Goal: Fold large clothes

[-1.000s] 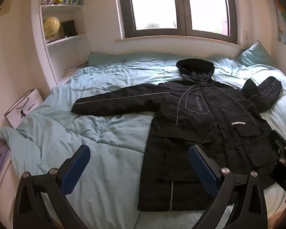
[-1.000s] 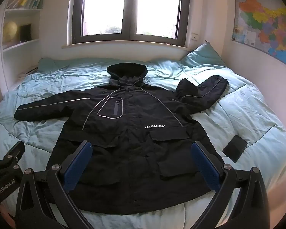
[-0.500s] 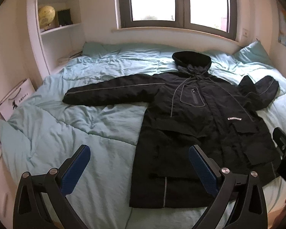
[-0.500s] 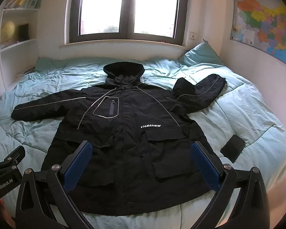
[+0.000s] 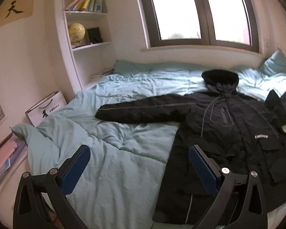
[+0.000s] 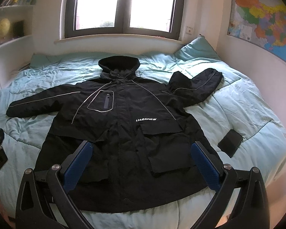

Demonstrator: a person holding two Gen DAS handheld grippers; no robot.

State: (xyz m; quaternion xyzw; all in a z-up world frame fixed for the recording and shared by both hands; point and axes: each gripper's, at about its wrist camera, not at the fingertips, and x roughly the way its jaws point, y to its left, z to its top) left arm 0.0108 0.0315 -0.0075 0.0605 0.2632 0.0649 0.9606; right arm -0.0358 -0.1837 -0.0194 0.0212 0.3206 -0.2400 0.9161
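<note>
Pale turquoise bedding (image 6: 247,114) covers a wide bed that fills the room from the near edge to the window wall. Nearest the cameras, the left gripper (image 5: 139,164) and the right gripper (image 6: 141,162) each hover above the foot of the bed with blue-padded fingers spread apart, holding nothing.

Beyond them a large black hooded coat (image 6: 124,126) lies face up and flat on the duvet, hem toward the viewer. Its long sleeve (image 5: 143,108) stretches straight out to the left; the other sleeve (image 6: 198,87) bends upward on the right. No fold appears to have been made, so the whole job seems still ahead.

A small dark object (image 6: 230,143) rests on the duvet right of the coat. Farther back sit a pillow (image 6: 196,49), a bright window (image 6: 124,5), shelves with a globe (image 5: 76,31), and a colourful wall map (image 6: 261,19).
</note>
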